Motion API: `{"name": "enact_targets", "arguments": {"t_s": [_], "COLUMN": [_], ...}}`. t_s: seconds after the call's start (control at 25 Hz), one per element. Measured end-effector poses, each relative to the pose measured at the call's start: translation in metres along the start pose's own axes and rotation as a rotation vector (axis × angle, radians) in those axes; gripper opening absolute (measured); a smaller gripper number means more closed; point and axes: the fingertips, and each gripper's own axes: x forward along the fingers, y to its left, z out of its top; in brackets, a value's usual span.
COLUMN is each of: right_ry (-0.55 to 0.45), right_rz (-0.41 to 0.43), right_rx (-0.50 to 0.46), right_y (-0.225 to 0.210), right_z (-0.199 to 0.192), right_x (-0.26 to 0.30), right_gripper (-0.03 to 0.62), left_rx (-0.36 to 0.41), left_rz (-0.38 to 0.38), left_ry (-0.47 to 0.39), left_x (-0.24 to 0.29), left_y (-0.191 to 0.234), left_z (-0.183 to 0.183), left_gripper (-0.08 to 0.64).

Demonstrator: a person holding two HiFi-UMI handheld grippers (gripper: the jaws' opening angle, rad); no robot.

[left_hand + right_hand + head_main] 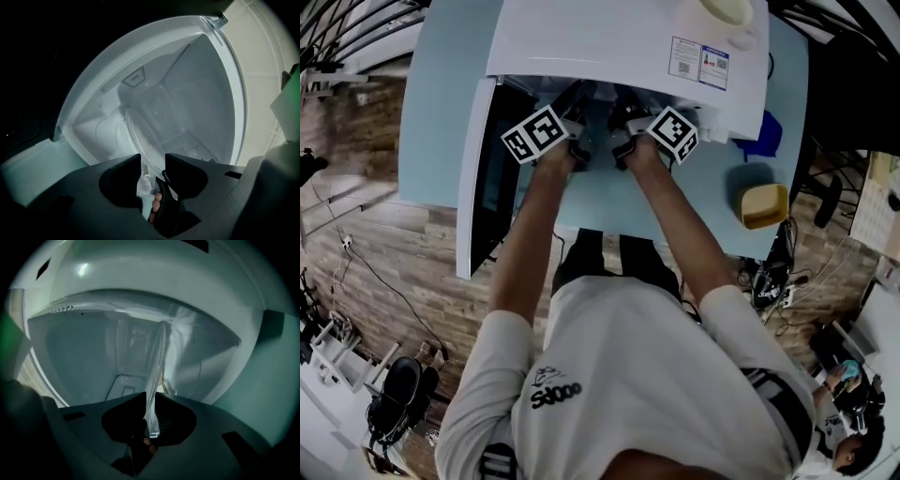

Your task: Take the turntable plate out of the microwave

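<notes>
From the head view, the white microwave [581, 37] sits at the top of the frame on a pale blue table [441, 112], its door [483, 178] swung wide toward the left edge. Both arms reach up the middle of the frame into the opening. The left claw [578, 150] and right claw [619, 150] are close together just under the oven's top, and only their marker cubes show clearly. This view shows neither the jaws' state nor the plate. A yellow container [762, 204] lies on the table at the right of the frame.

The left gripper view looks into the pale cavity [197, 93]. The clear rim of the turntable plate [132, 136] curves down from the centre of the frame and passes between the jaws of the left claw [153, 159]. The jaws stand apart around the rim, with a gap showing on either side of it.

The right gripper view shows the turntable plate [157, 362] edge-on, a thin glassy strip rising from bottom centre toward the cavity roof. The right claw [149, 397] is clamped on its lower edge, jaws pressed against both faces. The plate is tilted up inside the oven.
</notes>
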Motion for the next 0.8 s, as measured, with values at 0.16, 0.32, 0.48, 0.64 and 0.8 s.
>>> {"name": "enact_targets", "arguments": {"t_s": [0.16, 0.32, 0.48, 0.64, 0.8], "right_ry": [-0.003, -0.018, -0.022, -0.006, 0.012], "right_rz": [0.012, 0.011, 0.028, 0.039, 0.034], "right_rx": [0.084, 0.098, 0.112, 0.101, 0.087], "right_y": [-0.005, -0.007, -0.001, 0.004, 0.004], "right_z": [0.0, -0.003, -0.009, -0.012, -0.013], "right_x": [-0.006, -0.014, -0.019, -0.02, -0.021], "right_gripper": [0.031, 0.031, 0.031, 0.031, 0.031], "left_rx": [-0.041, -0.1, -0.182, -0.189, -0.209], "left_rz": [0.008, 0.013, 0.006, 0.006, -0.01], "left_ry": [0.003, -0.022, -0.027, -0.014, -0.018], "left_x": [-0.001, -0.006, -0.003, 0.005, 0.004], "left_y": [0.003, 0.005, 0.004, 0.002, 0.0], "left_z": [-0.007, -0.013, -0.019, -0.021, -0.022], "left_gripper": [0.17, 0.148, 0.154, 0.13, 0.088]}}
